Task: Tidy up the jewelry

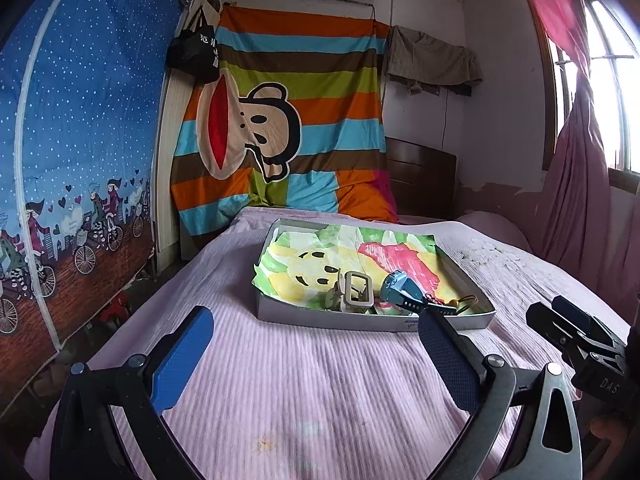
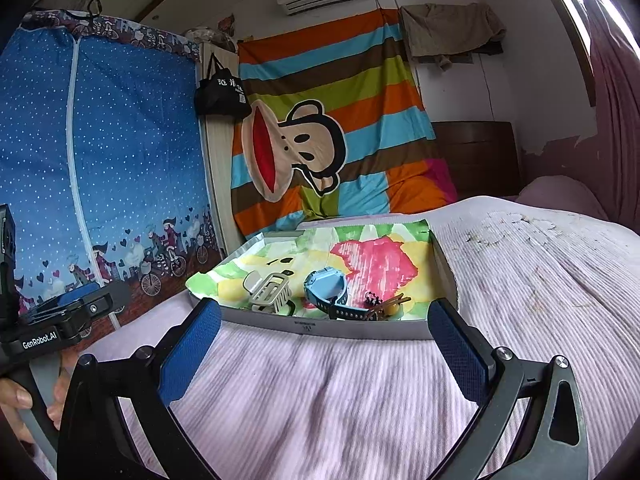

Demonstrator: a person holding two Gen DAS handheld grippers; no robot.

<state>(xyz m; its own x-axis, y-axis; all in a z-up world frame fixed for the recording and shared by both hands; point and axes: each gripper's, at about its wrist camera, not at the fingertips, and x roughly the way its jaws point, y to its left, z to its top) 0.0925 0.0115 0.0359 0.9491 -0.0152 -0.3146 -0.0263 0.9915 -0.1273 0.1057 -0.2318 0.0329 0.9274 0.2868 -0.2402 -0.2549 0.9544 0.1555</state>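
A low grey tray (image 2: 360,330) sits on the pink bed cover (image 2: 320,400), and a bright paper (image 2: 372,264) lines its floor. All the small things lie crowded at the tray's near edge: a pale hair clip (image 2: 270,290), a blue watch (image 2: 326,288) just beside it, and a little dark tangle with a yellow bit (image 2: 382,306) right by the watch strap. The left gripper (image 1: 316,356) and the right gripper (image 2: 324,356) both hang above the cover in front of the tray, each with its jaws spread wide and nothing in them. Sorting has not begun, I think. The things lie so close that a finger going for one could bump its neighbour or catch the strap and drag the tangle along. The paper is loose and crinkly, so a pinch could grab it and tip everything. The tray looks light and may slide on the soft cover if pushed.
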